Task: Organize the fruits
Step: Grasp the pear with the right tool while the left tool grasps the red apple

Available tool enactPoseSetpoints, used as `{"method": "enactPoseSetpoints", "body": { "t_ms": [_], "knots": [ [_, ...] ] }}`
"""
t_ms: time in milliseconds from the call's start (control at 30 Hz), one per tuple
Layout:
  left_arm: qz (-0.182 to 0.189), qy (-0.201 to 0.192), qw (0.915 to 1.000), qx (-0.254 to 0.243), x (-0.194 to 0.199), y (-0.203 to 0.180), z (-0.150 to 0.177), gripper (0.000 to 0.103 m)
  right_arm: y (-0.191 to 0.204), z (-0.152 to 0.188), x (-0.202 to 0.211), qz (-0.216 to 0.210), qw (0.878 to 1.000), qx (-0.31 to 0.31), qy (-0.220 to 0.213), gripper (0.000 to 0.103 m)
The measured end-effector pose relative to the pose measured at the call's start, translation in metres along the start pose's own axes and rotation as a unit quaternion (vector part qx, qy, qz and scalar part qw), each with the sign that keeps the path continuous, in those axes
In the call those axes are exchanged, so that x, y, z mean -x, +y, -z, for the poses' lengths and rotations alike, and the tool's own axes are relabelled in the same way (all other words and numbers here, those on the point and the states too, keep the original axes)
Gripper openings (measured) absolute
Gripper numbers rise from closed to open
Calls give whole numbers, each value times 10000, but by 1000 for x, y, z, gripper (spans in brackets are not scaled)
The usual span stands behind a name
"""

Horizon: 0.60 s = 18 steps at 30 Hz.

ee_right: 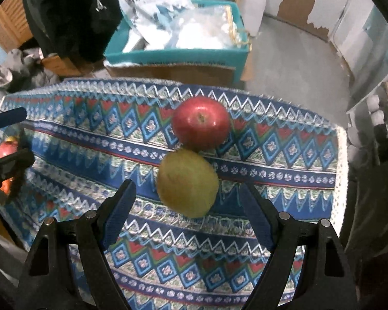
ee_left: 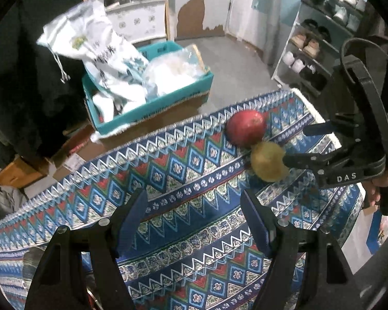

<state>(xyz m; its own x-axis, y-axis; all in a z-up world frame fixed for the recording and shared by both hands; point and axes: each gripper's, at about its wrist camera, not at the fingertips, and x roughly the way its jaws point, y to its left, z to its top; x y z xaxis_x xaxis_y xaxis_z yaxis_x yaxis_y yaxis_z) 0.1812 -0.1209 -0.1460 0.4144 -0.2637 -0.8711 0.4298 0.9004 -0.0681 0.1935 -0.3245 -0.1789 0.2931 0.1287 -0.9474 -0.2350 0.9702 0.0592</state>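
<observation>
A red apple (ee_right: 200, 125) and a yellow-green pear (ee_right: 187, 182) lie touching on the patterned blue cloth (ee_right: 271, 180). My right gripper (ee_right: 187, 211) is open, its jaws on either side of the pear's near end, not gripping it. In the left wrist view the apple (ee_left: 246, 127) and pear (ee_left: 267, 161) sit near the cloth's far right edge, with the right gripper (ee_left: 295, 146) beside them. My left gripper (ee_left: 194, 219) is open and empty over the cloth (ee_left: 168, 180), well short of the fruit. Another red fruit (ee_right: 7, 147) shows at the far left beside the left gripper.
A teal crate (ee_left: 152, 106) with white bags (ee_left: 101, 49) stands on cardboard boxes beyond the table's far edge. A shoe rack (ee_left: 320, 41) stands at the right. Dark clothing (ee_right: 72, 15) hangs at the back left.
</observation>
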Motion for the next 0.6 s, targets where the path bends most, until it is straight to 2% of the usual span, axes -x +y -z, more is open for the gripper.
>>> {"method": "enactPoseSetpoints", "body": {
  "t_ms": [233,467,600],
  "knots": [
    [-56,214,9997,-115,-27,5,10,76,-8,-1,-41,-59,9994,-63,335,82],
    [-77,344,9994,2,-42,15,18,76,-4,-5,-59,-262,9987,-140,408,82],
    [-55,361,9993,24,-44,15,18,76,-2,-3,-70,-221,9982,-141,549,79]
  ]
}}
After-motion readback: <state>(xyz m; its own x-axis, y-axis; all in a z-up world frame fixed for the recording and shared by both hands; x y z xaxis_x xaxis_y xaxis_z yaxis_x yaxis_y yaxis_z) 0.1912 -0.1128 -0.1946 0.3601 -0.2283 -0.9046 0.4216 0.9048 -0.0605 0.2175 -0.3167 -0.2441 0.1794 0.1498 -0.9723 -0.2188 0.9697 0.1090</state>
